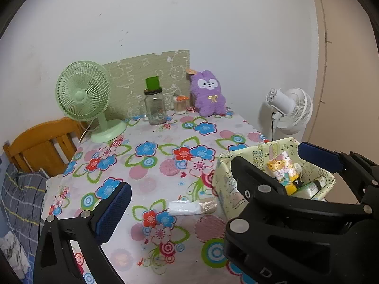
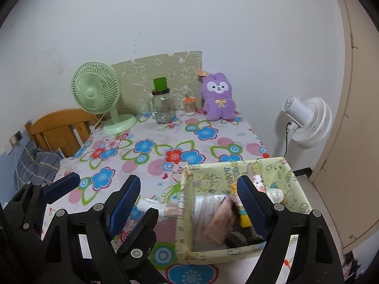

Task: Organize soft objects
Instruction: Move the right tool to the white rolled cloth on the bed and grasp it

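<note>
Right wrist view looks down into the pale yellow fabric box (image 2: 236, 215) at the bench's (image 2: 151, 156) near right corner: a pink cloth (image 2: 219, 220), a clear wrapped roll (image 2: 208, 204), a yellow item and a small bottle lie inside. Both tools are spread wide, gripping nothing; the right tool (image 2: 189, 203) straddles the box's left wall, and the left tool (image 1: 213, 187) hovers just left of it. A white wrapped packet (image 1: 184, 208) lies on the floral cloth beside the box. Far back, the purple plush bunny (image 2: 219, 97) leans on the wall, near a glass jar (image 2: 162, 106) and green fan (image 2: 97, 92).
</note>
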